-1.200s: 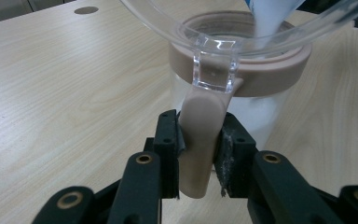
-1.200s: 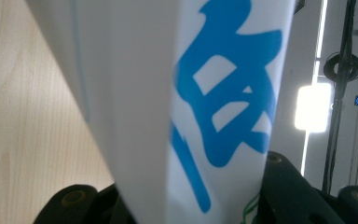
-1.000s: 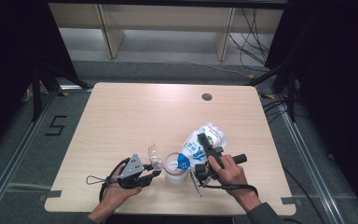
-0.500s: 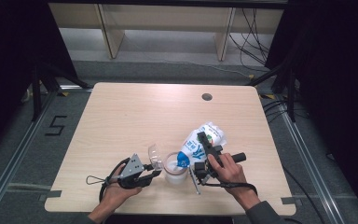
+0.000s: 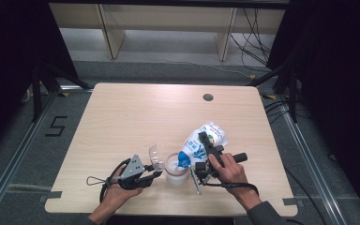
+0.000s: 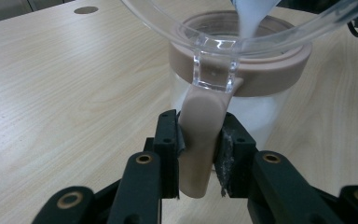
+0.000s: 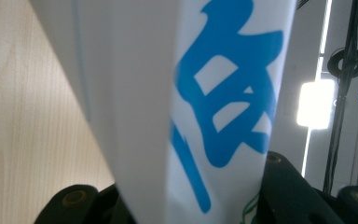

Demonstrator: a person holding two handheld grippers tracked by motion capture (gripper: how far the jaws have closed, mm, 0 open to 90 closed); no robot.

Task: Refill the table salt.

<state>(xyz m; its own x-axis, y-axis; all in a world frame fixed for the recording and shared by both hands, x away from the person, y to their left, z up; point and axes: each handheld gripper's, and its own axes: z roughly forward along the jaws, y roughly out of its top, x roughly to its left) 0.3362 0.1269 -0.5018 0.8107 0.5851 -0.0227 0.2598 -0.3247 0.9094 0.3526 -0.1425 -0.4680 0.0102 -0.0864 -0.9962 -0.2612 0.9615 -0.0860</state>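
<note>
A clear jar (image 5: 176, 168) with a tan rim (image 6: 242, 77) stands near the table's front edge, partly filled with white powder. Its clear lid (image 5: 155, 156) is swung up to the left. My left gripper (image 5: 157, 174) is shut on the jar's tan tab (image 6: 200, 140), with both pads pressed against it. My right gripper (image 5: 207, 141) is shut on a white bag with blue print (image 5: 198, 144), tilted with its mouth down over the jar. White powder (image 6: 251, 18) streams from the bag into the jar. In the right gripper view the bag (image 7: 191, 116) stands close between the black jaws.
The light wood table (image 5: 136, 117) has a round cable hole (image 5: 208, 97) at the back right. A thin grey stick (image 5: 195, 182) lies by the jar under my right hand. Shelving and cables stand beyond the table's far edge.
</note>
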